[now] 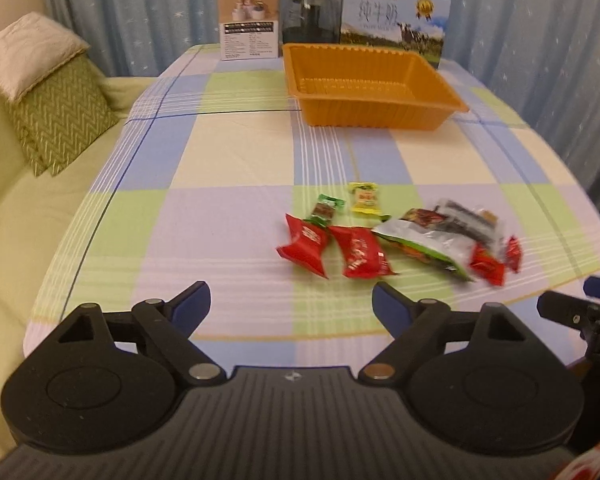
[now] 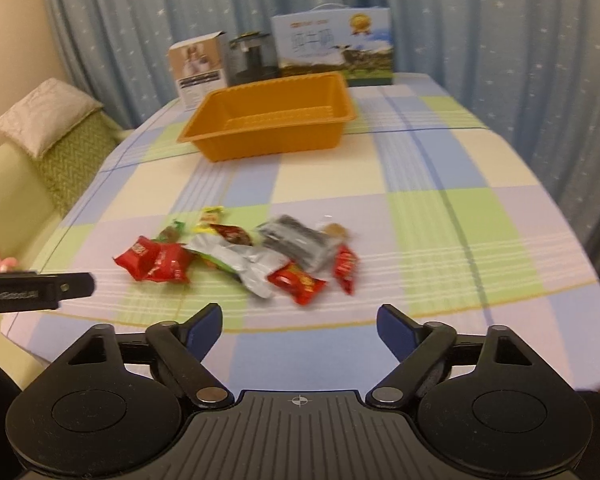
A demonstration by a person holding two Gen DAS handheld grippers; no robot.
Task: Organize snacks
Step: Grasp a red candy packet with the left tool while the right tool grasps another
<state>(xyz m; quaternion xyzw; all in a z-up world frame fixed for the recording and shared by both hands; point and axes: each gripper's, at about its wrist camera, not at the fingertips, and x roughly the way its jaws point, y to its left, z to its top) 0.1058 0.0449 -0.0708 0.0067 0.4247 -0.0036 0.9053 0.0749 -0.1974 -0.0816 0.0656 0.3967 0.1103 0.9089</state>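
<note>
The snacks lie in a loose heap on the checked cloth of the counter [image 1: 228,152], right of centre in the left wrist view, well short of the orange tray [image 1: 384,114] that stands empty toward the upper middle. Both the left gripper [image 1: 291,304] and the right gripper [image 2: 299,326] are released, jaws spread wide, holding nothing and hovering just short of the heap.

The packets look light and soft, with crinkly film that is probably slippery. The two red packets [image 1: 332,250] on the left of the heap are puffed like small pillows; a pinch across the middle or on a crimped end seal should hold. The silver-and-green pouch [image 1: 424,246] lies flat and overlaps its neighbours, so an edge grasp seems best. The yellow packet [image 1: 365,199] lies slightly apart from the rest, the easiest first pick.
</note>
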